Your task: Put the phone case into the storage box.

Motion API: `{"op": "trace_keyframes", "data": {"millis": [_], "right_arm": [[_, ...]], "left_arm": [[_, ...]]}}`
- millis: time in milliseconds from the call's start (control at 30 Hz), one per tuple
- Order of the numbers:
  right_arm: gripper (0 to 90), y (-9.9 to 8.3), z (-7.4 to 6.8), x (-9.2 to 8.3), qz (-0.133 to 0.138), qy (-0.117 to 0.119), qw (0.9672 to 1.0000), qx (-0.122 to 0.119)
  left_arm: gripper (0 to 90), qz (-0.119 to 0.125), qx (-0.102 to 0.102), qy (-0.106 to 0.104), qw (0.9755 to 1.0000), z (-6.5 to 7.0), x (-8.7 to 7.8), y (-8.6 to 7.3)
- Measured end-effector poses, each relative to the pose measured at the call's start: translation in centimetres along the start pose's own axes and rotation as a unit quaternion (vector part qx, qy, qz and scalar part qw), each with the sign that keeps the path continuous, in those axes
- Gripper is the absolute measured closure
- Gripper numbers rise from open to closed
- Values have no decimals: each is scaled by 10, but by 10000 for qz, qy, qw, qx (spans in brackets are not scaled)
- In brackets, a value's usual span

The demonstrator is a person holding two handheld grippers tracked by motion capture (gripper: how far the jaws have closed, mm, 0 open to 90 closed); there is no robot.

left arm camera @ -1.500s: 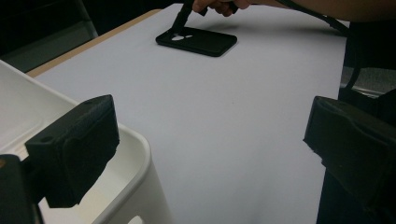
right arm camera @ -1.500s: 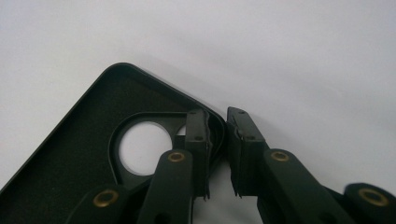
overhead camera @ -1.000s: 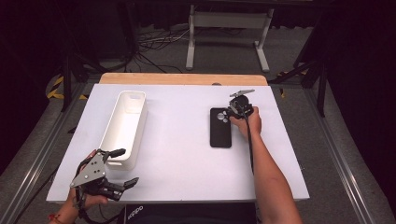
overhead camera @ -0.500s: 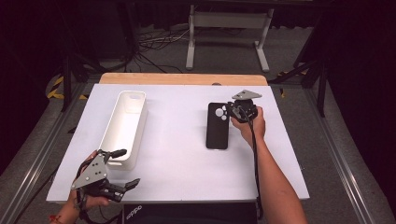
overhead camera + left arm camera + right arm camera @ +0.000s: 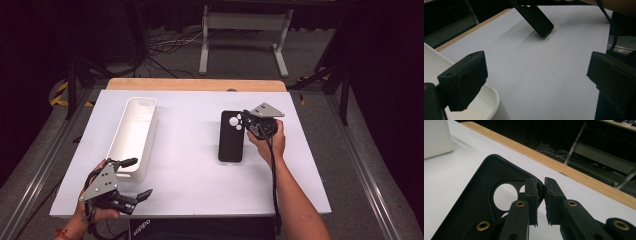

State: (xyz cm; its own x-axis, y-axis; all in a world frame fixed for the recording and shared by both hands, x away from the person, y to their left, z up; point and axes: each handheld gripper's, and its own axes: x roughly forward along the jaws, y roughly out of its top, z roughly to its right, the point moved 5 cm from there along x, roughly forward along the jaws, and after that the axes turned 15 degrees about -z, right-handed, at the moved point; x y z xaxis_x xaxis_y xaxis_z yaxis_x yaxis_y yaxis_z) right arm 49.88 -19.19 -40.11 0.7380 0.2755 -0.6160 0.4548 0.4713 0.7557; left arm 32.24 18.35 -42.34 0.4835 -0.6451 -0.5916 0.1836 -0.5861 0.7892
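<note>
Toward the right of the white surface (image 5: pixel 190 150), the right gripper (image 5: pixel 248 121) has its jaws pinched onto the edge of a black phone case (image 5: pixel 231 137), near the corner with the round camera cut-outs. A second ago the case lay flat and square on the surface with the gripper bearing on its top right corner; since then the hand has drawn back to the right and upward, and the case now sits a little rotated, its camera end raised. From the left gripper view the case (image 5: pixel 534 16) is tilted, with its lower corner resting on the surface and its upper end lifted toward the right hand. In the right gripper view the two jaws stand nearly together with the thin rim of the case (image 5: pixel 481 202) clamped between their tips, and the hollow inside of the case faces up. At the near left corner of the surface, the left gripper (image 5: pixel 131 178) is held in the person's hand just in front of a long white bin (image 5: pixel 134 135), in the same spot as a second ago; its jaws are spread wide with nothing between them. The bin lies lengthwise on the left half of the surface, well apart from the case, and its inside looks empty as far as can be seen.
</note>
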Motion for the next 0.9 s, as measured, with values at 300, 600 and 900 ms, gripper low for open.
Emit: {"op": "trace_keyframes", "data": {"millis": [300,600,900], "right_arm": [[819,6,-9,-19,300,-101,9994,-155],[819,11,-20,-31,493,-91,9984,-263],[818,12,-37,-40,637,7,9973,-355]], "left_arm": [[61,69,-200,386,9990,-8,2,12],[127,27,-419,510,9978,-14,11,21],[159,-29,-360,593,9976,-8,26,40]]}}
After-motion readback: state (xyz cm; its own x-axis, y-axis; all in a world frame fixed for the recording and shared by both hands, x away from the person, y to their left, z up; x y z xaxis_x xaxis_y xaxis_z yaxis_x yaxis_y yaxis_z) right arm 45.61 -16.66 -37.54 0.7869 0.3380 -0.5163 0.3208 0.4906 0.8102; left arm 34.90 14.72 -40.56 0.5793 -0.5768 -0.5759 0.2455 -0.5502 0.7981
